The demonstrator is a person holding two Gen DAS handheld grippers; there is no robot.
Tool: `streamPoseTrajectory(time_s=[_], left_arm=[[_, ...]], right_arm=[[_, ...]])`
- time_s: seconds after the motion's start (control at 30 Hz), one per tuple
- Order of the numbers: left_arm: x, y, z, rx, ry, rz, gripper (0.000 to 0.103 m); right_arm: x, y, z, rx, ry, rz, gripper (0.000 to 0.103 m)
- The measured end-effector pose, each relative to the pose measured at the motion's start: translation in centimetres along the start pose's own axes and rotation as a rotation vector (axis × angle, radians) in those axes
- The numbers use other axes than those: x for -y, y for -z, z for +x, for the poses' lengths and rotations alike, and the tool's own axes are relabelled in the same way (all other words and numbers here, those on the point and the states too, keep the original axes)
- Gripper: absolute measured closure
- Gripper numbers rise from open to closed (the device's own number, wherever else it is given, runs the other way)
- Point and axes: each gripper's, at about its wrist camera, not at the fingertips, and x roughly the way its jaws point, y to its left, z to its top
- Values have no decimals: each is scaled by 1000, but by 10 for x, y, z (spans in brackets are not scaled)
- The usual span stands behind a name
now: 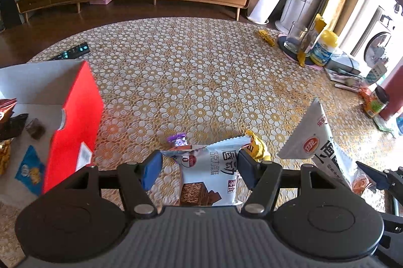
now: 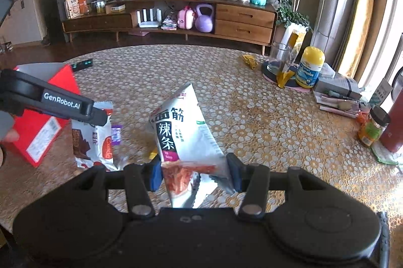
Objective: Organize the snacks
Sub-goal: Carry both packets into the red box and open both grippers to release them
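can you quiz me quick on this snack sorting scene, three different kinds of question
1. True or false: the left gripper carries a chocolate wafer packet.
2. What does the right gripper hold? A) a yellow-capped bottle B) a white spicy-strip packet C) a remote control
3. Fill in: the open box with snacks already inside has outer walls coloured ____.

Key
1. True: its pads sit on either side of the packet.
2. B: the white spicy-strip packet is pinched near its lower end; the yellow-capped bottle and remote control lie on the table.
3. Red.
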Motion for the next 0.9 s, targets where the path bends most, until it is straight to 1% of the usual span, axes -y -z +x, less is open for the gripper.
streamPoseTrajectory(time_s=[0.13,0.33,0.5,0.77,0.9], left_arm=[[-17,9,-25,15,9,-5,39],[-43,17,-60,40,7,-3,39],[-67,20,-85,64,3,-5,39],[-104,16,-120,115,-26,-11,39],[-127,13,-132,133,-48,-32,39]], right_arm=[[-14,0,-22,16,-25,12,54],[-46,-5,-48,43,-50,-29,54],[-74,-13,-62,65,-90,-47,54],[-121,-31,-72,93,-147,-103,54],[-147,-41,-72,111,-175,-127,54]])
